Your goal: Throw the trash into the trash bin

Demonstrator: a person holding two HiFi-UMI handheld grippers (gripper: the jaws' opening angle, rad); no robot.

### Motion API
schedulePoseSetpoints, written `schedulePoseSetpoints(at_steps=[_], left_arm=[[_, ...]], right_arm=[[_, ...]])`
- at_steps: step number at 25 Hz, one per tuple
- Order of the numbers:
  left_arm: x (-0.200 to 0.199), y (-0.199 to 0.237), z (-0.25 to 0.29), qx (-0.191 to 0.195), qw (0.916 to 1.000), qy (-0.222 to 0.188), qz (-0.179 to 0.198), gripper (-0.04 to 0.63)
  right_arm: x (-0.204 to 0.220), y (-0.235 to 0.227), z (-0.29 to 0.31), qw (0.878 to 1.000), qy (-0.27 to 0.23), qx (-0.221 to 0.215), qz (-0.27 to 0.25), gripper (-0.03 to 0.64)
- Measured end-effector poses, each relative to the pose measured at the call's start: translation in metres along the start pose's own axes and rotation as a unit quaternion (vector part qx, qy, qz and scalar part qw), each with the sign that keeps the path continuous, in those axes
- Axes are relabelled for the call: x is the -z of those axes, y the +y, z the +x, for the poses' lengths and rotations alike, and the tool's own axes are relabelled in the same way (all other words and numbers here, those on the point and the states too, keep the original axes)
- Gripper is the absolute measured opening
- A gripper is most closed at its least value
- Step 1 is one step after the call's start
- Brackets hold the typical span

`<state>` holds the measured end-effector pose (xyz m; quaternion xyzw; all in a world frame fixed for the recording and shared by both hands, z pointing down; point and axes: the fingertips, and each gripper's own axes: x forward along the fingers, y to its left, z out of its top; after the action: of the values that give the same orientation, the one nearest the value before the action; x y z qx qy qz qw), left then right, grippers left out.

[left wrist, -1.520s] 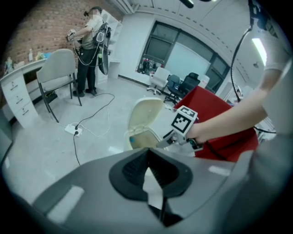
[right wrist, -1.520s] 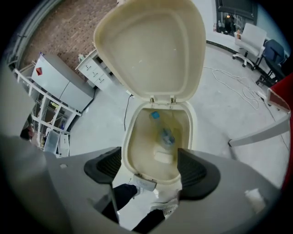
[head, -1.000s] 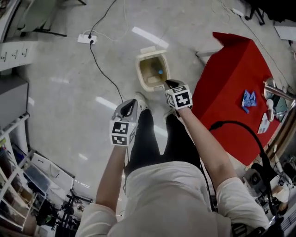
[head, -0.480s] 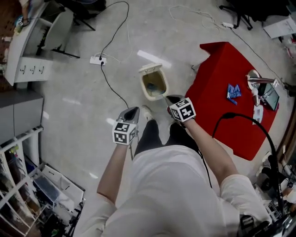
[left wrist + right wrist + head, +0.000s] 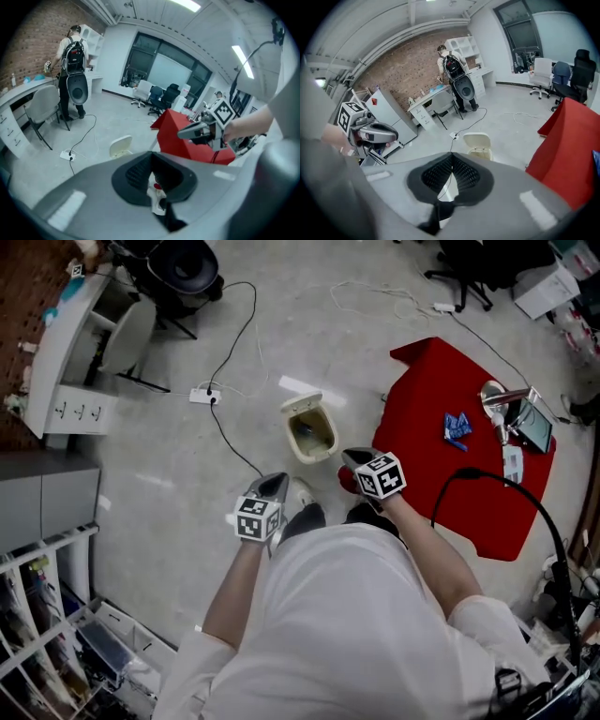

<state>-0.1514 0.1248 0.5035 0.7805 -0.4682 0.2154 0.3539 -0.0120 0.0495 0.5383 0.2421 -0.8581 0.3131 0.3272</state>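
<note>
The trash bin [image 5: 293, 437] stands on the pale grey floor [image 5: 159, 465] just above centre of the head view. Its lid is tipped open, and something dark lies inside that I cannot identify. My right gripper [image 5: 452, 158] is at the bin's lower right, jaws fully together with nothing between them. My left gripper [image 5: 150, 154] also has its jaw tips together. A white and red patch shows through the gap behind them, nature unclear. Right of the bin is the red table [image 5: 441, 493], with a blue crumpled item [image 5: 457, 427] on top. Left of the bin lies a power strip [image 5: 205, 396]. At the upper left of the left gripper view are a brick wall [image 5: 33, 42] and a person with a backpack [image 5: 74, 51].
</note>
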Motion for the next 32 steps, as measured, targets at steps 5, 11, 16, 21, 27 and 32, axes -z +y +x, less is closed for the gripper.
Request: schedulePoseSetpoints(at_steps=[5,11,16,21,27,32], left_arm=[[-0.009,-0.02,0.001,0.015,0.9998,-0.01,0.01,0.003],[-0.017,-0.033,0.01,0.011,0.9998,-0.01,0.013,0.003],[-0.029,-0.055,0.024,0.021,0.9992,-0.004,0.033,0.003],[-0.042,-0.084,0.033,0.04,0.9976,0.0,0.057,0.003],[-0.051,-0.132,0.063,0.068,0.9942,0.011,0.082,0.003],[-0.06,-0.17,0.088,0.09,0.99,0.021,0.107,0.003]], right_arm=[[0.003,0.0,-0.018,1.0,-0.011,-0.002,0.003,0.002],[0.01,-0.004,-0.04,1.0,-0.019,-0.002,0.005,0.002],[0.017,-0.017,-0.058,1.0,-0.022,-0.002,0.011,0.002],[0.022,-0.028,-0.085,0.999,-0.034,0.004,0.026,0.002],[0.044,-0.075,-0.135,0.996,-0.062,0.044,0.052,0.002],[0.074,-0.121,-0.182,0.989,-0.083,0.084,0.093,0.043]])
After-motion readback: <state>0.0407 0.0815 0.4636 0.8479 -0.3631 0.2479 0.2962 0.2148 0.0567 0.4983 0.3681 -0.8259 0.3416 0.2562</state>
